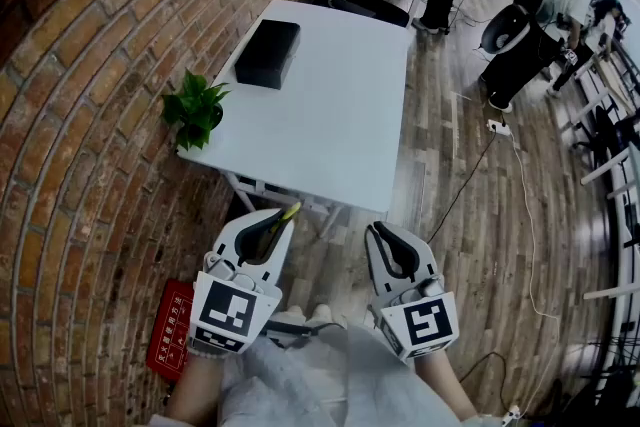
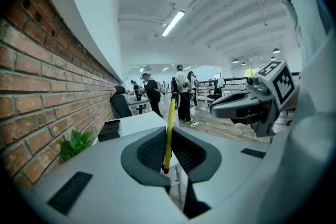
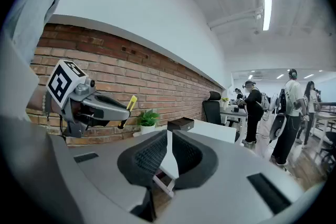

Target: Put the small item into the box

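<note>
The left gripper (image 1: 279,222) is clamped on the thin yellow item (image 2: 170,118), held short of the desk's (image 1: 340,125) near edge. The black box (image 1: 268,53) sits by its far left edge. The right gripper (image 3: 167,150) is closed on nothing. Pinched only at its lower end, the item may twist loose during the reach
</note>
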